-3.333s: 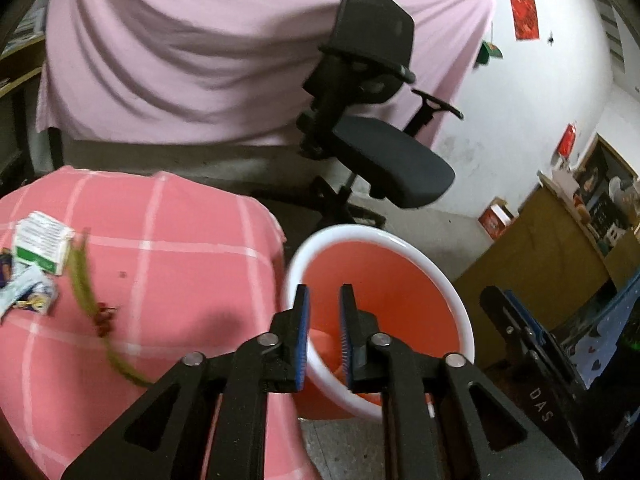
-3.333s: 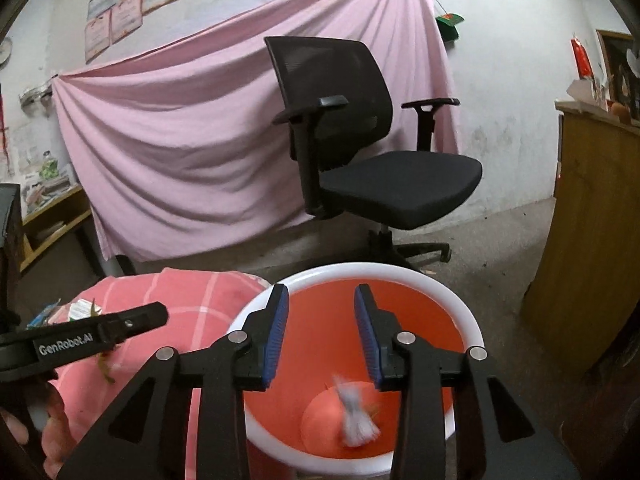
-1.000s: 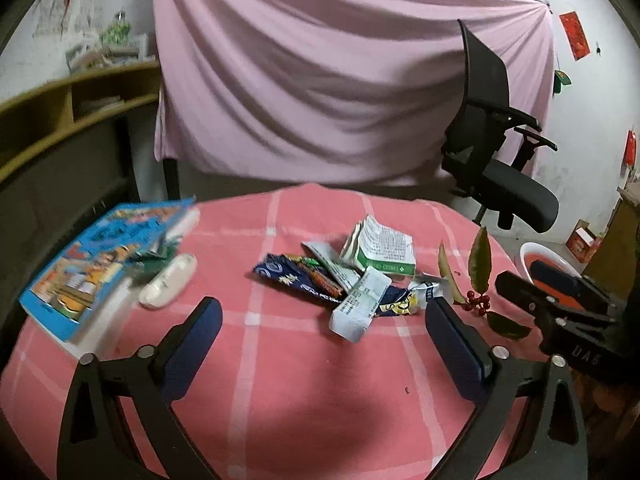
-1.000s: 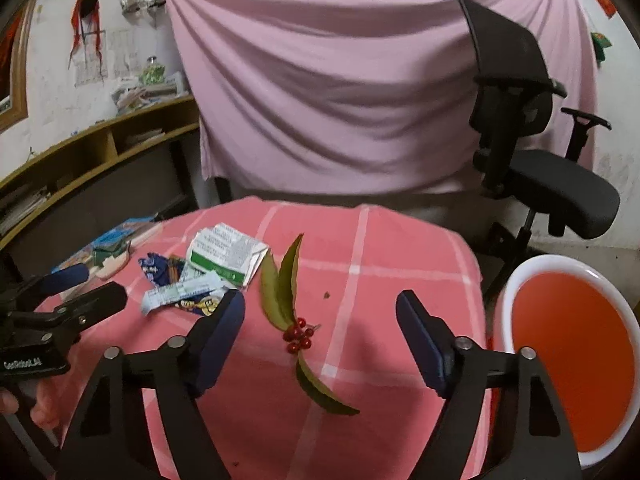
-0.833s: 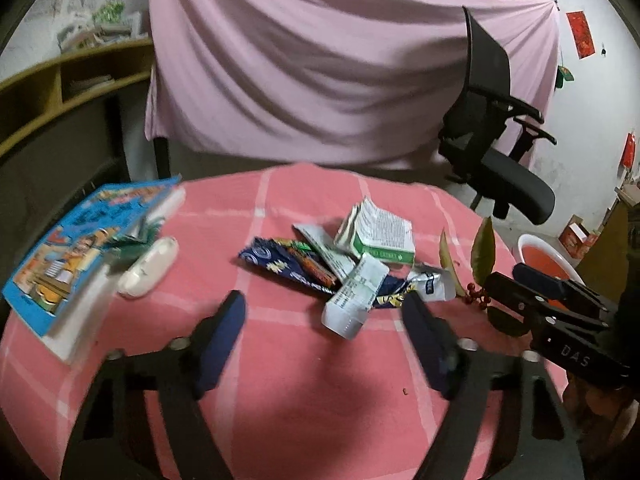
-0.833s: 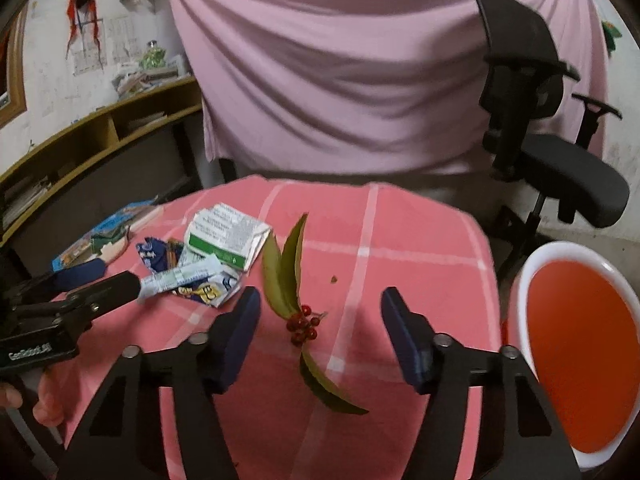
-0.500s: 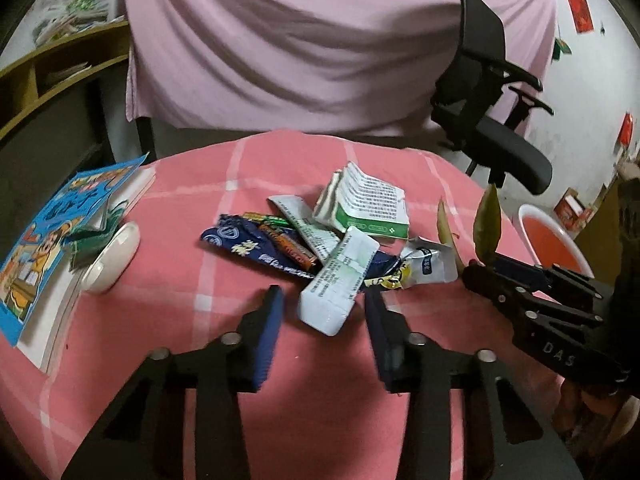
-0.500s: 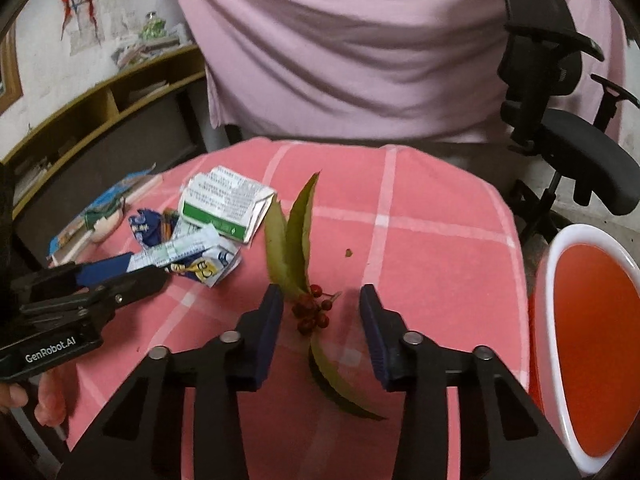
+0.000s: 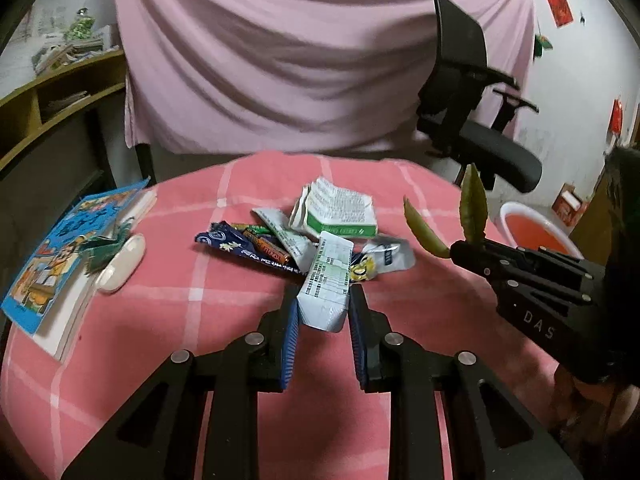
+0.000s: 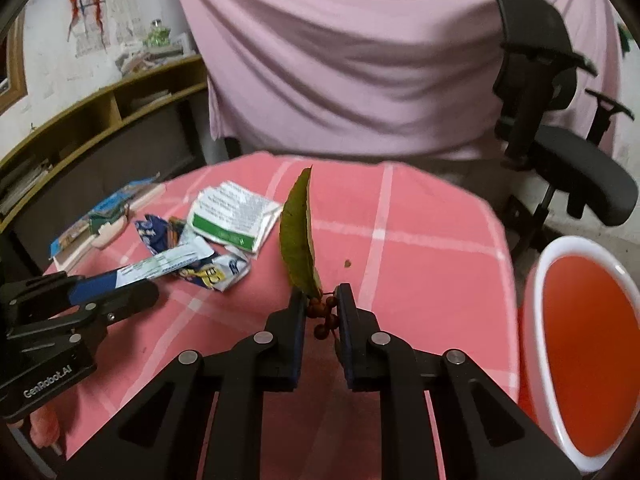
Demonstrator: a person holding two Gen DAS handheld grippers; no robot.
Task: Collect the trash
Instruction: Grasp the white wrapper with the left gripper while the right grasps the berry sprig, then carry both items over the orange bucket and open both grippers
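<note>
Left claw [image 9: 323, 312] pinches a carton [image 9: 326, 280]; right claw [image 10: 321, 312] pinches a sprig [image 10: 300, 240] (wrappers [image 9: 256, 246] behind, bucket [image 10: 536, 280] right of desk [image 10: 420, 240]).

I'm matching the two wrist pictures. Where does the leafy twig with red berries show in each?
Left wrist view: the leafy twig stands at right, sticking up from the right gripper.
Right wrist view: the twig is at centre, berries between the gripper's fingers.
Shared landmark: the green-and-white packet, left of the twig in both.
</note>
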